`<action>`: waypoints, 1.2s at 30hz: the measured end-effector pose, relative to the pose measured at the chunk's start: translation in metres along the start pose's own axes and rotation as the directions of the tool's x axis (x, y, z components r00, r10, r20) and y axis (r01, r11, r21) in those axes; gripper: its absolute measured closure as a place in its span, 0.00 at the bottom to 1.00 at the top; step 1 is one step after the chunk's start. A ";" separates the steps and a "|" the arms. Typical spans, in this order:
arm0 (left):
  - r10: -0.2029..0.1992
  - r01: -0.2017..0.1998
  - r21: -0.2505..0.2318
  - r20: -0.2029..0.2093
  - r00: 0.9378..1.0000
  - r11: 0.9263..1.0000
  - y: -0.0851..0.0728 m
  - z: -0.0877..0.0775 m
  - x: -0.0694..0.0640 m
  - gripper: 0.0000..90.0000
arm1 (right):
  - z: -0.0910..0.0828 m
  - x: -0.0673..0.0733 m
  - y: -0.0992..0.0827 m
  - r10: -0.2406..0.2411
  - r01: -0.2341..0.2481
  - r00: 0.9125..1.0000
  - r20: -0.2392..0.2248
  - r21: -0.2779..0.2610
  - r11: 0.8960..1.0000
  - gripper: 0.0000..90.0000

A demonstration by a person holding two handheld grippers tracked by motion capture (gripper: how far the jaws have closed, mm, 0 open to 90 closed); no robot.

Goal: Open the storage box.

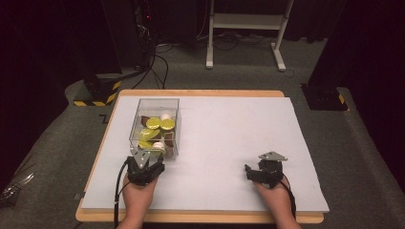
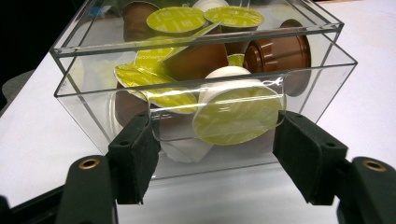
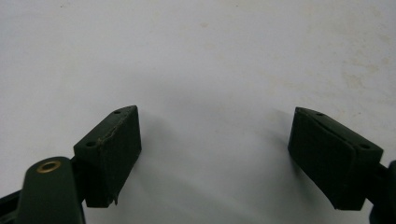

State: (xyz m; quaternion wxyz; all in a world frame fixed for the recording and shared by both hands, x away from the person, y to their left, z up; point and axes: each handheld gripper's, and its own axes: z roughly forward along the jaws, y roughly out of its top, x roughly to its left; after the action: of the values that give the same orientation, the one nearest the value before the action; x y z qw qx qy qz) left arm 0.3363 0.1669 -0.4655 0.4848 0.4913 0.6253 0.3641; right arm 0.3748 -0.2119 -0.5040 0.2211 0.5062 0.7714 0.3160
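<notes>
A clear plastic box [image 1: 155,126] of green-lidded, brown and white coffee capsules [image 2: 236,116] stands at the left of the white board. My left gripper [image 1: 145,164] is right at the box's near wall [image 2: 201,163]. A clear curved tab [image 2: 217,91] sticks out from that wall. My left gripper [image 2: 217,156] has its jaws set wide, and the pads [image 2: 135,158] lie against the tab's two side edges. My right gripper [image 1: 260,171] rests on the bare board, held by a hand, and this right gripper [image 3: 215,158] is open with nothing between its jaws.
The white board [image 1: 229,133] lies on a wooden tabletop [image 1: 200,93]. Beyond the table are a white stand [image 1: 246,28], black equipment with cables [image 1: 143,47] and yellow-striped bases [image 1: 98,93] on a grey floor.
</notes>
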 end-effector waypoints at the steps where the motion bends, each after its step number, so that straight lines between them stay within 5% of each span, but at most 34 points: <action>1: -0.009 0.009 -0.005 -0.001 1.000 1.000 0.000 0.000 -0.001 0.36 | 0.000 0.000 0.000 0.000 0.000 1.000 0.000 0.000 1.000 0.19; 36: -0.015 0.015 -0.022 0.014 1.000 1.000 -0.011 -0.030 0.000 0.36 | 0.000 0.001 0.000 0.003 -0.003 1.000 0.004 -0.002 1.000 0.19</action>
State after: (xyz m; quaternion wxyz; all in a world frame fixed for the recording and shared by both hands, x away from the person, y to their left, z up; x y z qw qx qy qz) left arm 0.3049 0.1652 -0.4676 0.4971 0.4839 0.6215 0.3639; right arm 0.3744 -0.2113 -0.5042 0.2224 0.5076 0.7701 0.3160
